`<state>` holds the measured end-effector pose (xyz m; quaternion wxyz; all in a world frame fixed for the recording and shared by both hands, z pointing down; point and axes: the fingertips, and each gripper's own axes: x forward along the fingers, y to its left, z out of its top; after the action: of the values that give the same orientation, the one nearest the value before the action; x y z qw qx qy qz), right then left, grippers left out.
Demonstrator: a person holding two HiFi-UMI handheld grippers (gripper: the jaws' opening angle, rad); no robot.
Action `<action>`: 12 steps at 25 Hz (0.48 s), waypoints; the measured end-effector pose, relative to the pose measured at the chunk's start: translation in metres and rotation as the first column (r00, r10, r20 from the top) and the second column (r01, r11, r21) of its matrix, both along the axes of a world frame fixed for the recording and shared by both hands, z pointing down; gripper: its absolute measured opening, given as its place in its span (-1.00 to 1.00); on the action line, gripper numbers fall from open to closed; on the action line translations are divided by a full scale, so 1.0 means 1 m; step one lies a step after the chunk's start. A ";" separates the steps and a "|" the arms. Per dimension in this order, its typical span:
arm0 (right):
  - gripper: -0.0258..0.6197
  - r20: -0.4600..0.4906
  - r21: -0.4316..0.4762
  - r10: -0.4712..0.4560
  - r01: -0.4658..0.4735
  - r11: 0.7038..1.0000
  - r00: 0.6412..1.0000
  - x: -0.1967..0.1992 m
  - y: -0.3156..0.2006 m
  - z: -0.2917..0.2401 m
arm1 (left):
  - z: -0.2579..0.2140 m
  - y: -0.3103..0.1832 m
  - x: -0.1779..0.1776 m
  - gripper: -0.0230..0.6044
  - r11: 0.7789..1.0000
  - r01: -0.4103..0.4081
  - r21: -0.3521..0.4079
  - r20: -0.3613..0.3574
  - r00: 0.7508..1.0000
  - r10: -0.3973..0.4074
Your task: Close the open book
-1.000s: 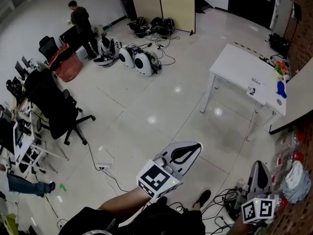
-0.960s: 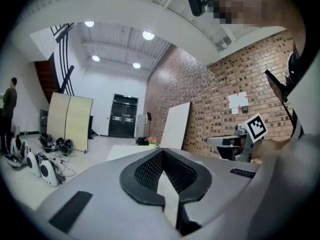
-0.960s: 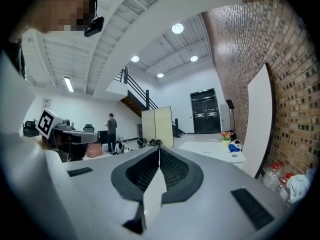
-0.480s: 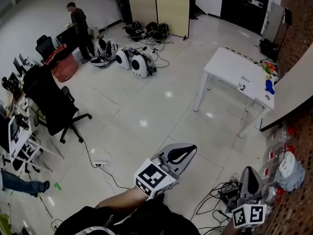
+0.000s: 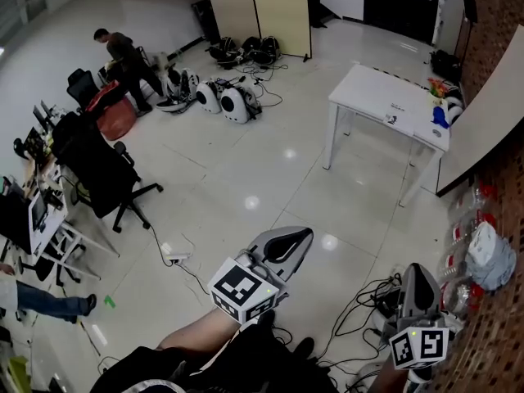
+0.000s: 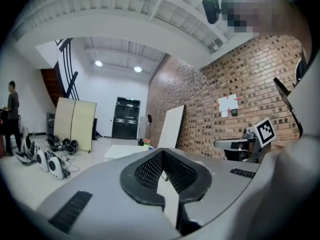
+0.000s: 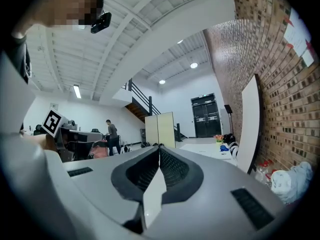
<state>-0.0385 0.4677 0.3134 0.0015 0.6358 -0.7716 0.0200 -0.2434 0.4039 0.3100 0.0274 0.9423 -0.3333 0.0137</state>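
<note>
The left gripper (image 5: 301, 237) and the right gripper (image 5: 413, 270) are being held out level above the floor (image 5: 246, 162), well apart from each other. Both are being shown as smooth grey moulded shells, each carrying a cube with black-and-white square markers at its rear. In the left gripper view the black pads (image 6: 145, 171), dimpled like fine mesh and curved into a teardrop outline, are being pressed together at their tips with nothing between them. The right gripper (image 7: 160, 148) is being seen clenched in the same way, also empty.

What may be the book (image 5: 391, 119), a small flat printed thing too small to be told for sure, is being shown lying on the white rectangular table (image 5: 372, 92), far ahead of both grippers and beside a blue object (image 5: 440, 115).

The floor is being shown as glossy pale tile, with ceiling lights being reflected in it. A rough brick wall (image 6: 250, 69) is running along the right side, a white board (image 5: 483, 113) is leaning against it, and tangled black cables (image 5: 368, 301) are lying at its foot. Beige folding panels (image 5: 258, 6), a black office chair (image 5: 98, 170) and a person (image 5: 123, 51) are being seen further off.
</note>
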 end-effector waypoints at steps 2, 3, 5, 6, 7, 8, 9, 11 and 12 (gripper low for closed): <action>-0.92 -0.003 0.016 0.001 -0.001 1.000 1.000 -0.009 0.005 -0.008 | -0.006 0.011 -0.013 -0.92 1.000 -0.004 0.012 0.005 1.000 0.004; -0.92 -0.006 0.022 0.000 0.000 1.000 1.000 -0.016 0.006 -0.012 | -0.008 0.014 -0.021 -0.92 1.000 -0.004 0.016 0.005 1.000 0.004; -0.92 -0.014 0.032 0.003 -0.002 0.999 1.000 -0.030 0.009 -0.017 | -0.007 0.022 -0.037 -0.92 1.000 -0.006 0.021 0.008 1.000 0.005; -0.92 -0.015 0.036 0.010 -0.009 0.999 1.000 -0.035 0.011 -0.018 | -0.005 0.024 -0.043 -0.92 1.000 -0.010 0.025 0.011 1.000 0.010; -0.92 -0.010 0.040 0.020 -0.019 0.999 1.000 -0.039 0.013 -0.019 | -0.004 0.026 -0.049 -0.92 0.999 -0.017 0.028 0.014 1.000 0.016; -0.92 -0.003 0.043 0.031 -0.031 0.999 1.000 -0.043 0.015 -0.018 | -0.003 0.027 -0.055 -0.92 0.999 -0.024 0.030 0.016 1.000 0.023; -0.92 0.001 0.042 0.042 -0.042 0.998 0.999 -0.048 0.017 -0.018 | -0.002 0.028 -0.061 -0.92 0.999 -0.029 0.033 0.019 0.999 0.029; -0.92 -0.001 0.036 0.061 -0.061 0.998 0.998 -0.061 0.022 -0.015 | -0.001 0.029 -0.077 -0.92 0.999 -0.032 0.040 0.028 0.999 0.031; -0.92 -0.002 0.032 0.065 -0.065 0.997 0.998 -0.068 0.024 -0.015 | 0.000 0.030 -0.083 -0.92 0.999 -0.034 0.040 0.031 0.999 0.032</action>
<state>-0.1064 0.4915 0.2988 -0.0081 0.6604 -0.7509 0.0069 -0.3265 0.4338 0.3099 0.0029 0.9477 -0.3184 0.0218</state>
